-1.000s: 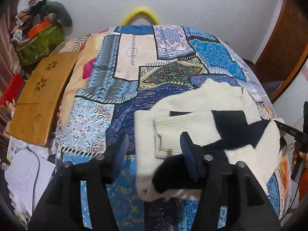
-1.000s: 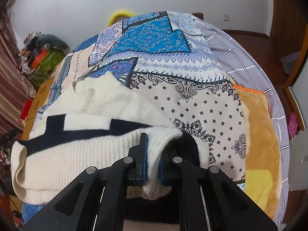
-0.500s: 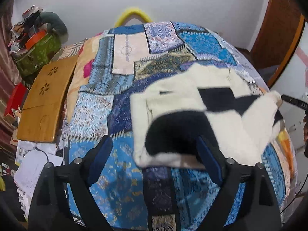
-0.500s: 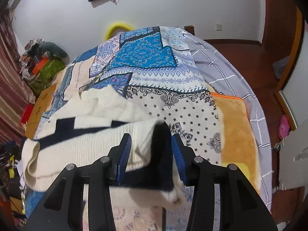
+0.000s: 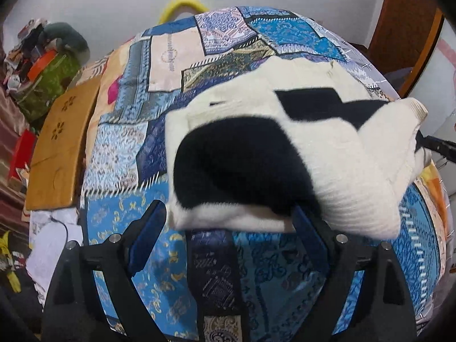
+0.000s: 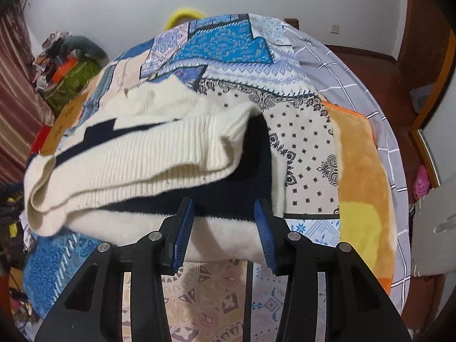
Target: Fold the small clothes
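Observation:
A cream and black knitted sweater [image 5: 327,154] lies folded on the patchwork bedspread [image 5: 159,256], its sleeves laid across the body. My left gripper [image 5: 228,236] stands wide open at the sweater's near hem; the hem covers the tip of its right finger and no pad presses the knit. In the right wrist view the sweater [image 6: 142,154] shows a ribbed cream fold on top of a dark band. My right gripper [image 6: 223,228] is open, with the near edge of the sweater lying loose between its blue pads [image 6: 183,228].
A wooden board [image 5: 59,148] and a green bag [image 5: 51,85] piled with clutter sit left of the bed. An orange blanket [image 6: 362,165] and a grey checked sheet [image 6: 342,65] cover the bed's right side. Wooden floor and a pink shoe [image 6: 421,182] lie beyond.
The right gripper, shut on the sweater's cream fold a second ago, has opened and let it drop. The left jaws have widened. Both grippers have drawn back toward the near edge.

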The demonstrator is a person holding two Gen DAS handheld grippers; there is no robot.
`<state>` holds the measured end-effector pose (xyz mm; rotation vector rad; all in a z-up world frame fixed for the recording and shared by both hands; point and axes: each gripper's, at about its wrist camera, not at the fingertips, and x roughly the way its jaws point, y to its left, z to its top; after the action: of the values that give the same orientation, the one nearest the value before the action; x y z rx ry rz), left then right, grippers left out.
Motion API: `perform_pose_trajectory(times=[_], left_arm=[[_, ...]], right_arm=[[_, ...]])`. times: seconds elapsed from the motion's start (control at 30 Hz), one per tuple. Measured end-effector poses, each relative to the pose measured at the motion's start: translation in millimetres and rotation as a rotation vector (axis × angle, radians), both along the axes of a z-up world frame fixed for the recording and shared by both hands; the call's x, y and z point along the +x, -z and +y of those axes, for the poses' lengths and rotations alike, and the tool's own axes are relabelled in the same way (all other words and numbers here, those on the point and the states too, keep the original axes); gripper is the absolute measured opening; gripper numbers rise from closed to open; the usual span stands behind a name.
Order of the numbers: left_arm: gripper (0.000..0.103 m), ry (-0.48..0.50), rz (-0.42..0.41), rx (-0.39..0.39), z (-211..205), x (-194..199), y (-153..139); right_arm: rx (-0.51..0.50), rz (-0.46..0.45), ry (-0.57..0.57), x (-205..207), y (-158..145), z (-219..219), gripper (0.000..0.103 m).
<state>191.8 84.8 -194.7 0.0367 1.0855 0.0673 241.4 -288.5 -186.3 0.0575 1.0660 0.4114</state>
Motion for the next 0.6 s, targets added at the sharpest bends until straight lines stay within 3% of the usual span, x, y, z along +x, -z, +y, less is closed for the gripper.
perform_pose_trajectory(times=[0.4, 0.6], left_arm=[[0.089, -0.115, 0.003, -0.044, 24.0, 76.0, -2.0], [0.090, -0.048, -0.031, -0.083, 21.7, 98.8, -22.5]], right_arm=[[0.010, 0.000, -0.025, 4.8, 7.7, 9.9, 0.047], [-0.001, -0.017, -0.023, 10.0, 4.2, 4.3, 0.047]])
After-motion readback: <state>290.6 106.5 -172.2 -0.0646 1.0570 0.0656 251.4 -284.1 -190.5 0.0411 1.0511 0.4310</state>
